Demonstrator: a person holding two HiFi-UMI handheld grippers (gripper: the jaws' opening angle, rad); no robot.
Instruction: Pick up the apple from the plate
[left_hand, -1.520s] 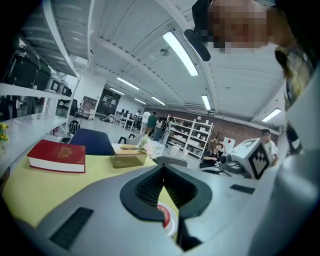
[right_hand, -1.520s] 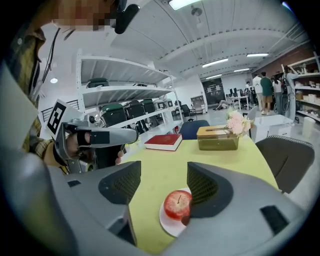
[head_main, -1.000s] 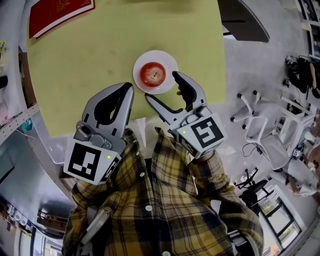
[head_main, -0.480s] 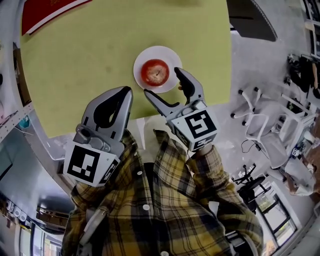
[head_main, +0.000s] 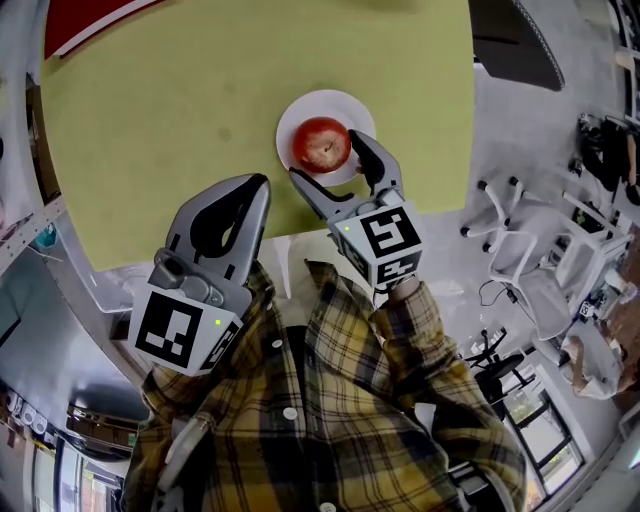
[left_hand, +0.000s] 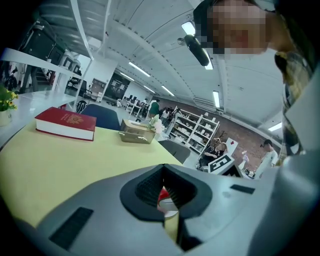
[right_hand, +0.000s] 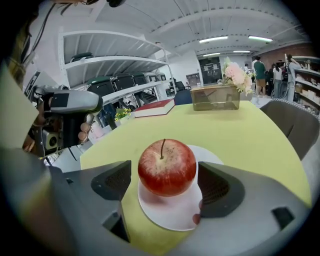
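A red apple (head_main: 322, 143) with its stem up sits on a small white plate (head_main: 296, 110) near the front edge of the yellow-green table (head_main: 180, 120). My right gripper (head_main: 335, 168) is open, its jaws have just been opening wider, and the apple (right_hand: 166, 167) stands between the two pads without touching either. The plate (right_hand: 170, 212) lies under the jaws. My left gripper (head_main: 257, 185) is shut and empty, left of the plate over the table's edge. Through its jaw opening (left_hand: 164, 172) a sliver of the apple (left_hand: 164, 196) shows.
A red book (head_main: 90, 25) lies at the table's far left corner, and it also shows as a red book (right_hand: 152, 107) in the right gripper view. A box with flowers (right_hand: 216, 95) stands at the far side. White office chairs (head_main: 520, 250) stand on the floor to the right.
My right gripper has sunk and moved forward to the plate, so its jaws now flank the apple. The left gripper has dropped slightly and stays shut.
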